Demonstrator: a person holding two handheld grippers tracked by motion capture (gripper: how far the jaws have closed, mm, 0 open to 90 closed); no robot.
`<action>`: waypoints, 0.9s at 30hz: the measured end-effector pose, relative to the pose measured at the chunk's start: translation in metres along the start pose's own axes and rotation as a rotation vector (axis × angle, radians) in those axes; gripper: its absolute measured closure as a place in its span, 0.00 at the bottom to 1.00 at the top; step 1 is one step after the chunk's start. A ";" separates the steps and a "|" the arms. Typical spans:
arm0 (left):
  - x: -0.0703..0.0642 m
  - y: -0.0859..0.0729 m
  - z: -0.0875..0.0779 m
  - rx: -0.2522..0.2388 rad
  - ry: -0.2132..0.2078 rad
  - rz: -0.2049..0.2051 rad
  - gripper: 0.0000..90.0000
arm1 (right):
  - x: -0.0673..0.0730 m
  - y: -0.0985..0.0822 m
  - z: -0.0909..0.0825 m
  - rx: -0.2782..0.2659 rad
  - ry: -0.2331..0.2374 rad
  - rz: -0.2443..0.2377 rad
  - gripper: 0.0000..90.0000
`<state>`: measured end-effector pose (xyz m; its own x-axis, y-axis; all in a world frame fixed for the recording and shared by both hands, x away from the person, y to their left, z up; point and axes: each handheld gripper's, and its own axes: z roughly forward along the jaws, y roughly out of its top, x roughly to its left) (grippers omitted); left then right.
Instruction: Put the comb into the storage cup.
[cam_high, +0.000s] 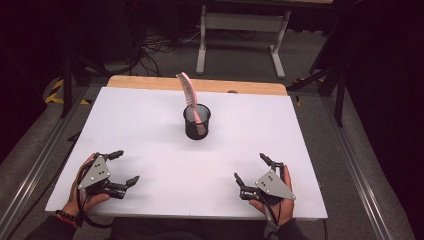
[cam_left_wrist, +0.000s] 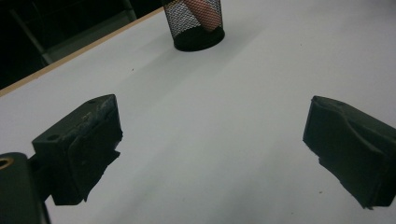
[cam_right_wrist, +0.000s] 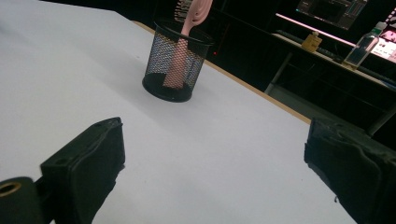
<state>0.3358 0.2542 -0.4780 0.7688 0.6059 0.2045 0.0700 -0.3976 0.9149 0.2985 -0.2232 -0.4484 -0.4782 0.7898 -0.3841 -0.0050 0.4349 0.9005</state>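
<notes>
The pink brush (cam_high: 189, 95) stands handle-down in the black mesh cup (cam_high: 197, 127), leaning toward the table's (cam_high: 150, 125) far edge. The cup sits mid-table, nearer the far edge. The left gripper (cam_high: 124, 167) rests near the near-left corner and the right gripper (cam_high: 250, 169) near the near-right corner, jaws spread, both empty.

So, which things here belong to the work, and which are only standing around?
Belong to the work:
- pink hairbrush
- black mesh cup that holds it
- left gripper, open
- right gripper, open

Only standing around:
- plastic bottle on the far desk
- small yellow box beside it
</notes>
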 end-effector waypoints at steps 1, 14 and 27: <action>0.000 0.000 -0.001 0.001 -0.003 0.002 0.06 | 0.000 0.000 0.000 0.004 0.000 -0.004 0.07; 0.000 0.001 0.000 -0.001 -0.009 0.006 0.06 | 0.003 0.000 0.003 0.012 0.006 -0.001 0.07; 0.001 0.001 0.001 -0.001 -0.016 0.008 0.06 | 0.003 0.000 0.004 0.013 0.003 -0.005 0.07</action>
<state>0.3369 0.2535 -0.4771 0.7791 0.5920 0.2064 0.0631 -0.4016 0.9136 0.3000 -0.2193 -0.4507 -0.4813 0.7859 -0.3883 0.0036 0.4447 0.8957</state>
